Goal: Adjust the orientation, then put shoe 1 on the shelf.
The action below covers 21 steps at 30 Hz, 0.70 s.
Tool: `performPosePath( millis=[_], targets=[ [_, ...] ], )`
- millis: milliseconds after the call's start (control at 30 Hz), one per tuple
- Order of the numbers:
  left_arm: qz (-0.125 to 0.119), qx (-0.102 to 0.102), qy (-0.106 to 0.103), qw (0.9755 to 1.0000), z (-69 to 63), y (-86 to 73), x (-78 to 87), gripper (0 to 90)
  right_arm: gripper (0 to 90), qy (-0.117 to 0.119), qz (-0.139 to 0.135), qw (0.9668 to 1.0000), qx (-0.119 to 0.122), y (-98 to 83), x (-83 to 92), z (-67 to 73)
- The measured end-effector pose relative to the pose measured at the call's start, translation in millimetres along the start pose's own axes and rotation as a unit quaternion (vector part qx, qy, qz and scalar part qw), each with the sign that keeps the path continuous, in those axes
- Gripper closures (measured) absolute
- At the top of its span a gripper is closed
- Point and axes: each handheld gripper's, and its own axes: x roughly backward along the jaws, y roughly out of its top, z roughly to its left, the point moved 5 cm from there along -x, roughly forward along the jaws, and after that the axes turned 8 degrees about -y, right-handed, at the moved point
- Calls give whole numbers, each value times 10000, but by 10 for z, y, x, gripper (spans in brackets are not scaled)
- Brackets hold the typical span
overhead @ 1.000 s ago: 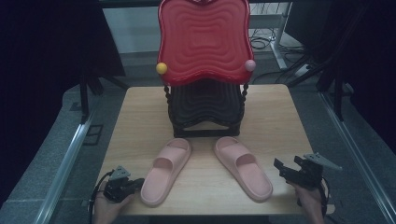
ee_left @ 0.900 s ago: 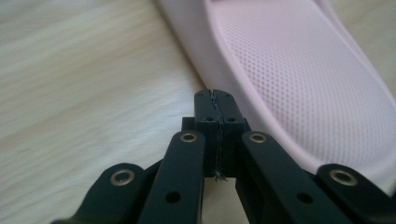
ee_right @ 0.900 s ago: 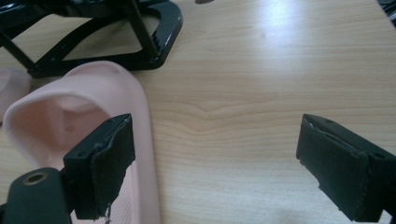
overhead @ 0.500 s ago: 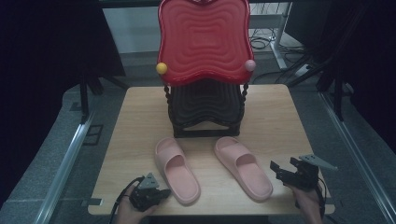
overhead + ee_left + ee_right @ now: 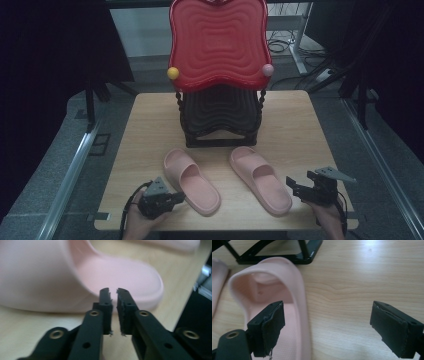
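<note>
The left hand-held gripper (image 5: 176,198), jaws just parting with nothing between, sits beside the left pink rubber slipper (image 5: 191,180) before the black rack (image 5: 220,117); nudge gently, parallel to its mate.

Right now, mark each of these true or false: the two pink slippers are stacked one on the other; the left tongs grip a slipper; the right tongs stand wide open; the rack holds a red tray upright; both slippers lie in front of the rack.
1. The two slippers are stacked. False: the left slipper and the right slipper lie side by side, apart.
2. The left tongs grip a slipper. False: their jaws, just opening, have a narrow empty gap.
3. The right tongs stand wide open. True.
4. The black rack holds a red tray upright. True.
5. Both slippers lie in front of the rack. True.
</note>
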Motion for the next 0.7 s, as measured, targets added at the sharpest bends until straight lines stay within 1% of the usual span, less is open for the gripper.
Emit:
performPosePath(
  millis=[33,67,100,133,167,200,233,267,300,333,367,400,433,467,500,567,633,700],
  targets=[
    [-163,43,89,9998,33,64,54,744,131,75,2,9999,78,4,9,39],
    [-485,85,247,9985,95,225,148,705,136,103,-4,9999,117,8,12,58],
    [-485,85,247,9985,95,225,148,651,142,145,-18,9998,146,11,12,81],
    [-749,128,441,9961,141,405,213,595,150,198,-19,9997,169,13,17,105],
    [-833,81,527,9951,156,490,236,545,167,252,-42,9995,185,16,19,132],
    [-833,81,527,9951,156,490,236,504,167,252,-42,9995,185,16,19,132],
    [-910,43,586,9941,166,571,248,467,205,387,-91,9988,275,22,36,193],
    [-1018,10,620,9929,176,694,246,440,223,435,-121,9983,366,25,42,225],
    [-1039,-9,617,9927,177,731,239,420,239,453,-167,9979,425,30,50,260],
    [-1039,-9,617,9927,177,731,239,401,239,453,-167,9979,425,30,50,260],
    [-1047,-16,622,9926,182,760,218,386,272,540,-221,9968,551,39,62,336],
    [-1047,-16,622,9926,182,760,218,372,272,540,-221,9968,551,39,62,336],
    [-1031,2,605,9928,199,747,193,364,306,640,-271,9952,690,44,71,427],
    [-1031,2,605,9928,199,747,193,358,306,640,-271,9952,690,44,71,427],
    [-995,6,603,9932,209,737,185,350,342,719,-291,9937,807,48,74,522],
    [-976,42,581,9935,228,704,191,341,380,851,-310,9922,858,64,68,635],
    [-968,96,537,9938,243,674,208,332,410,1021,-311,9898,946,84,57,766],
    [-978,161,537,9936,265,636,233,321,428,1158,-310,9871,1062,111,38,904]
  ],
)
